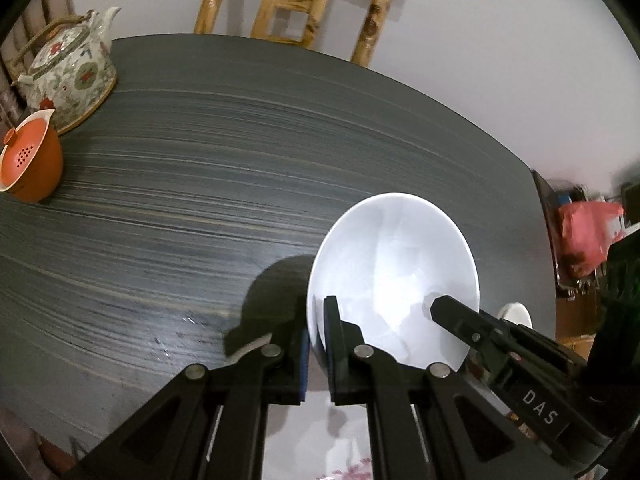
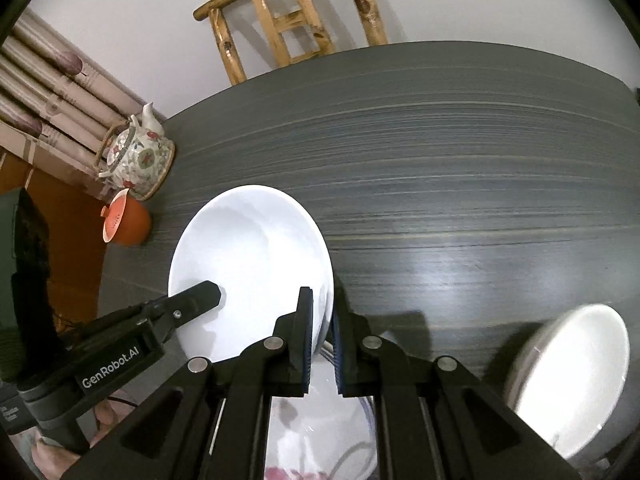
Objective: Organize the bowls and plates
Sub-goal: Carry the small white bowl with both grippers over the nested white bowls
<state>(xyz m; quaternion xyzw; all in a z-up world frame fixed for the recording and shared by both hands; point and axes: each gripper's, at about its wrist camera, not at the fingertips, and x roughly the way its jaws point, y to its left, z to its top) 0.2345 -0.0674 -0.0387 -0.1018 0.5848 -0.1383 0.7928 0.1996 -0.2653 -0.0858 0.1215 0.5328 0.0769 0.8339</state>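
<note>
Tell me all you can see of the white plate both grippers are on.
The plate is plain glossy white, apparently ceramic, round with a shallow well, unchipped where visible. It is held tilted above the dark table, over a flower-patterned dish. The left gripper clamps its left rim, the right gripper its right rim, jaws shut on the edge. Nothing else visibly touches it.

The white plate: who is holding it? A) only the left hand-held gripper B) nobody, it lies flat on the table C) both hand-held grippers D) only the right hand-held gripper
C: the left hand-held gripper and the right hand-held gripper each pinch an opposite rim of the white plate.
</note>
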